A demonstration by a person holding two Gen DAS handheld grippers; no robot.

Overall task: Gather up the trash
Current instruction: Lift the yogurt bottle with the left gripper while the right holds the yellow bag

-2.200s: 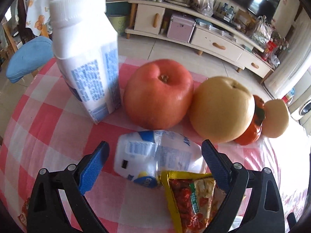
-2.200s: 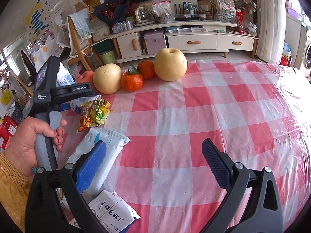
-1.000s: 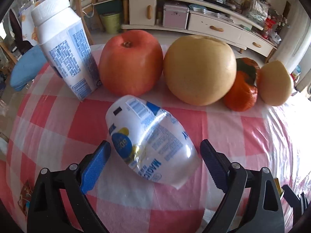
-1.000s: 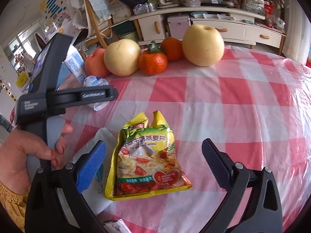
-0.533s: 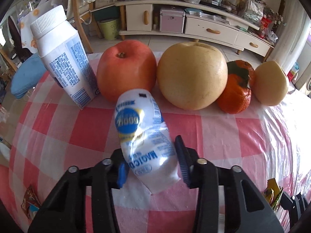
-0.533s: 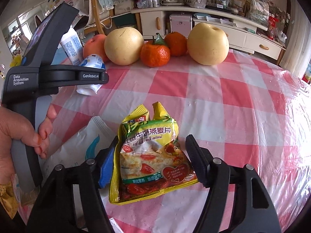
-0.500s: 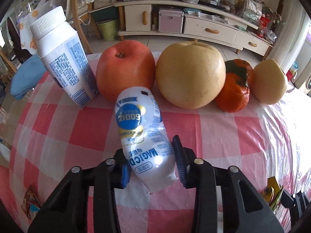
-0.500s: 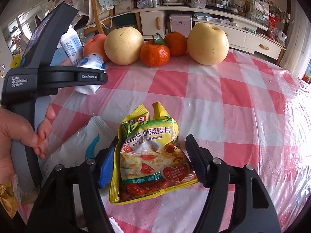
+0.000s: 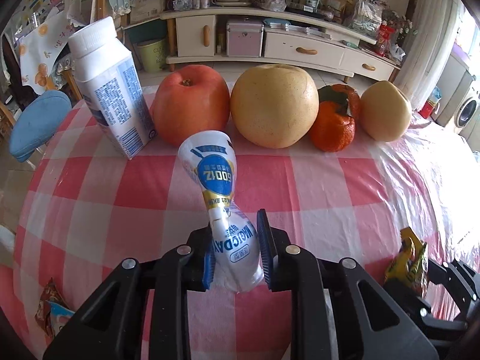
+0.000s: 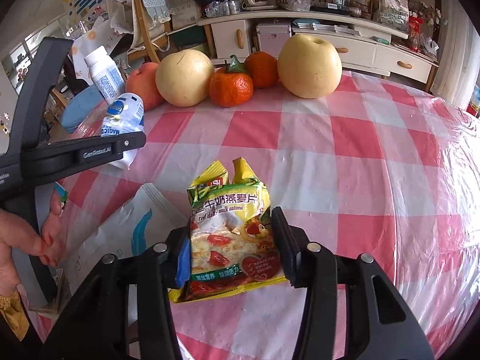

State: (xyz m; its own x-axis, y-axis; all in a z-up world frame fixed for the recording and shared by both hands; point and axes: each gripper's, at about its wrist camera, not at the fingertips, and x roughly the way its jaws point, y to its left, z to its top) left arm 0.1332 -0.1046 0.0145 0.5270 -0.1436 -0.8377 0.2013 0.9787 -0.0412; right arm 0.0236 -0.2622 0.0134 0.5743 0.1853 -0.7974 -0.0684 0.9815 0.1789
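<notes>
My left gripper is shut on a crumpled white and blue plastic wrapper, which sticks up and forward above the red checked tablecloth. The wrapper also shows in the right wrist view, beside the left gripper's arm. My right gripper is shut on a yellow oatmeal packet and holds it just above the cloth. The packet's edge shows in the left wrist view.
A milk carton, an apple, a pear, tangerines and a second pear line the table's far edge. White bags lie at the near left. A small wrapper lies front left.
Both grippers have closed tighter, pinching the wrapper and the packet. The wrapper is squeezed narrow and stands more upright. The packet is lifted slightly.
</notes>
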